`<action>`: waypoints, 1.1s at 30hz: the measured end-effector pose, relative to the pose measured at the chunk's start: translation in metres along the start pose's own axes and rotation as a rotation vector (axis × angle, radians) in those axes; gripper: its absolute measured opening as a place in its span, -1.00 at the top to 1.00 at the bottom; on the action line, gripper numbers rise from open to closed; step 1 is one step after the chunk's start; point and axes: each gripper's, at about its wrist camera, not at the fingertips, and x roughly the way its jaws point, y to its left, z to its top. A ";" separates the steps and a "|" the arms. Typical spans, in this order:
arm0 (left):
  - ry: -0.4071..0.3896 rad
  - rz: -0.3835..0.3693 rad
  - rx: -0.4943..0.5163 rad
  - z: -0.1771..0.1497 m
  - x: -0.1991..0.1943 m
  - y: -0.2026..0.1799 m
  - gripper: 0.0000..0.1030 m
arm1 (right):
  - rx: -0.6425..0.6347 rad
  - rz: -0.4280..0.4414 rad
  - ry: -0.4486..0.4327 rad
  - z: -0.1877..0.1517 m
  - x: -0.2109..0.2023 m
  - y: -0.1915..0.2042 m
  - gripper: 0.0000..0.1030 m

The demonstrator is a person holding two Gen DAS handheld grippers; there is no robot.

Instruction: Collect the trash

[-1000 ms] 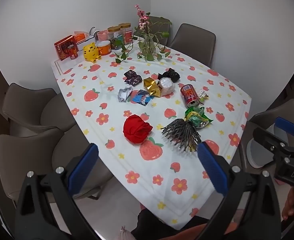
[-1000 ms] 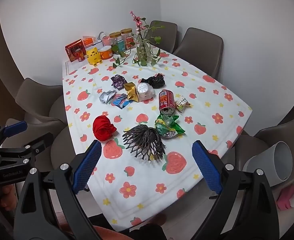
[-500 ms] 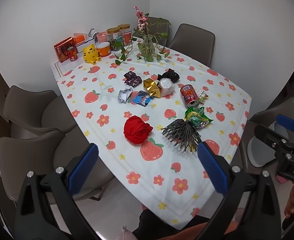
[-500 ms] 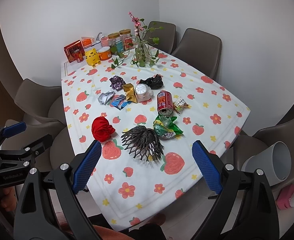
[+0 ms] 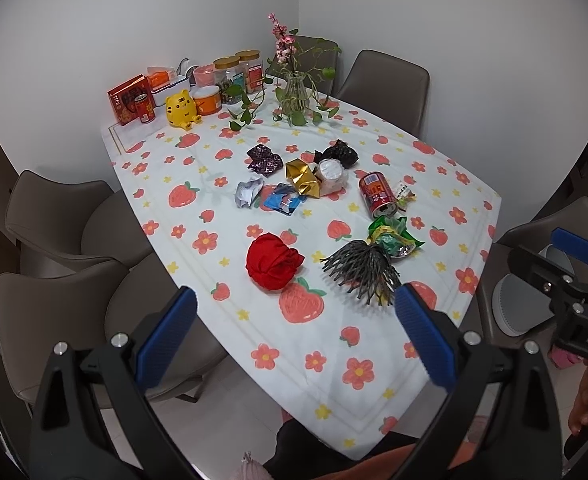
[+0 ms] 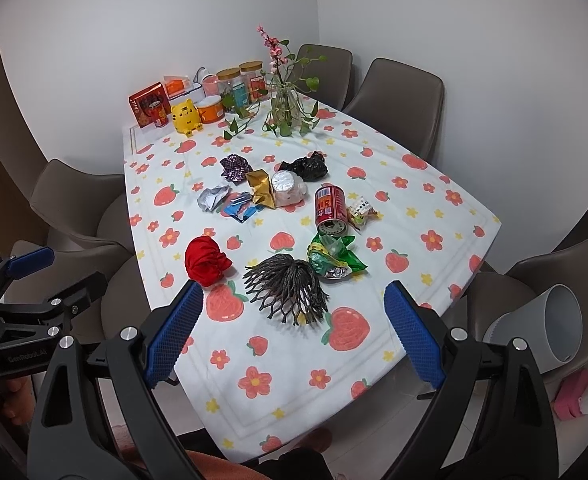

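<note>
Over the last second almost nothing has shifted: the left gripper (image 5: 294,330) and right gripper (image 6: 294,330) still hover low in frame, jaws wide and empty, the red crumpled cloth ball (image 5: 273,261), black plastic netting (image 6: 287,290) and red drink can (image 6: 330,210) untouched mid-frame on the strawberry-print worktop (image 5: 358,364), so collecting hasn't begun.

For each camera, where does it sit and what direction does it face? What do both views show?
Left wrist: sits behind the open left tongs, above the table's near corner, facing the table; right tongs and fingers at the right edge.
Right wrist: sits behind the open right tongs, facing the same way; left tongs at the left edge, bin at right.
Shared: red wad, can, vase.
</note>
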 end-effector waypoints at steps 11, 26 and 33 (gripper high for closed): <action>-0.002 -0.004 -0.003 0.002 -0.004 -0.002 -0.92 | 0.000 0.000 -0.003 0.004 -0.002 0.001 -0.72; -0.007 0.000 -0.005 0.004 -0.004 -0.003 -0.92 | -0.002 0.000 -0.008 0.009 -0.004 0.001 -0.72; -0.006 -0.003 -0.006 0.004 -0.004 -0.002 -0.92 | -0.002 0.001 -0.009 0.008 -0.004 0.001 -0.72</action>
